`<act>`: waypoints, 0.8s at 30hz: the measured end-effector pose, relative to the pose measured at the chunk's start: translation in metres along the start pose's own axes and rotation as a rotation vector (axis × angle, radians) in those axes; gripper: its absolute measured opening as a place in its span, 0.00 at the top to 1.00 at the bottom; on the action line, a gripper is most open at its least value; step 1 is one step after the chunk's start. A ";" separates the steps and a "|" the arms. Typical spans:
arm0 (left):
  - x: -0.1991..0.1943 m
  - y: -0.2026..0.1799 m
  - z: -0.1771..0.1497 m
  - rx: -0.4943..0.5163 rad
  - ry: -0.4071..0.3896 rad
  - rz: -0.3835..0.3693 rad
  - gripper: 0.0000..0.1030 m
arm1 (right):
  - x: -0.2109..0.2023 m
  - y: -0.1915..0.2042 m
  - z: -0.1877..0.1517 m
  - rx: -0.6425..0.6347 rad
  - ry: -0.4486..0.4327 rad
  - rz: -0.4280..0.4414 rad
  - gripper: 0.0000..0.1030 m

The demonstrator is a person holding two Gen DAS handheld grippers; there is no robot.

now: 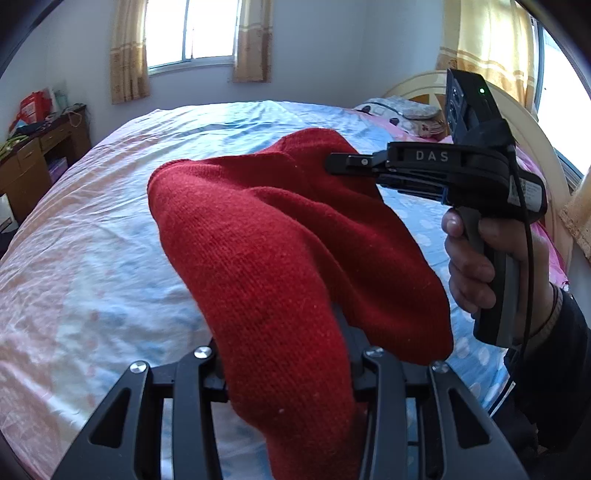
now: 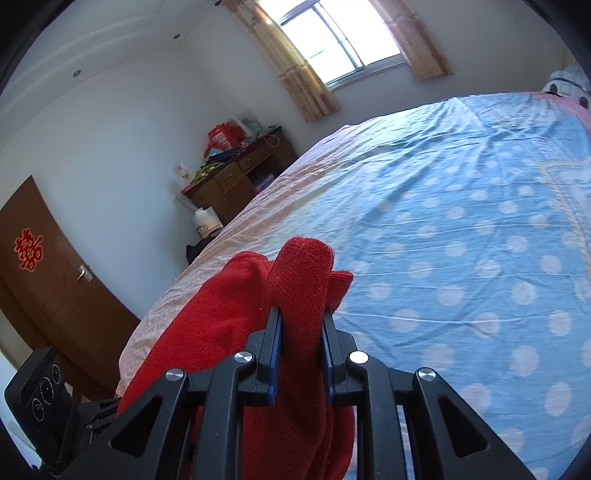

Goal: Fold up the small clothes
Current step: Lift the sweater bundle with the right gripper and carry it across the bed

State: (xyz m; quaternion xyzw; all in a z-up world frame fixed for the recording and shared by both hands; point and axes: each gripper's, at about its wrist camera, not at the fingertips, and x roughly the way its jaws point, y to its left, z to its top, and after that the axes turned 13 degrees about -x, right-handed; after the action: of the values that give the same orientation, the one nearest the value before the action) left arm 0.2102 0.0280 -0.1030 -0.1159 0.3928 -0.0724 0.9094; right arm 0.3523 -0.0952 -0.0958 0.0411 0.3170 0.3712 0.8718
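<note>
Red knit garment (image 1: 280, 251), small and thick-woven, hangs in the air above the bed (image 1: 92, 229), pinched at both ends. Left gripper (image 1: 288, 373): fabric bunched between its fingers and spilling over them, so the grip point itself is hidden; fingers pressed on cloth. Right gripper (image 2: 301, 332): blue-padded fingers (image 2: 275, 354) clamp a rolled fold of the same knit, a stub of it poking up beyond the tips. In the left view the right hand (image 1: 476, 254) holds its tool level, tips sunk into the far edge. Cloth between the two sags in a loose hump, not taut. Judgement: draw the grippers apart until the span flattens, keep both at equal height, then lower onto the bed before making the crease; folding mid-air with this slack will likely give a crooked edge. Thick knit may slip from a shallow pinch, so avoid jerks. Further off: polka-dot blue sheet (image 2: 461, 258), pillows (image 1: 402, 114) at the headboard, cluttered wooden dresser (image 2: 240, 184), curtained window (image 1: 192, 33).
</note>
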 end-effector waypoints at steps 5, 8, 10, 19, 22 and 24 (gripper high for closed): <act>-0.004 0.015 -0.002 -0.031 -0.014 0.029 0.59 | 0.022 0.021 0.004 -0.022 0.020 0.035 0.82; -0.012 0.028 -0.008 -0.051 -0.022 0.040 0.59 | 0.033 0.031 0.006 -0.032 0.030 0.050 0.82; -0.017 0.038 -0.012 -0.063 -0.027 0.047 0.59 | 0.041 0.039 0.008 -0.039 0.036 0.060 0.82; -0.027 0.067 -0.018 -0.120 -0.046 0.066 0.59 | 0.072 0.068 0.013 -0.081 0.080 0.084 0.82; -0.030 0.073 -0.021 -0.135 -0.055 0.076 0.59 | 0.084 0.081 0.017 -0.105 0.097 0.092 0.83; -0.033 0.081 -0.023 -0.150 -0.062 0.085 0.59 | 0.092 0.091 0.019 -0.120 0.105 0.101 0.83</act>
State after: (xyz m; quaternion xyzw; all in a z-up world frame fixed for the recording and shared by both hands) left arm 0.1741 0.1096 -0.1168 -0.1692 0.3735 -0.0004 0.9121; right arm 0.3551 0.0354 -0.1005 -0.0146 0.3372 0.4347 0.8349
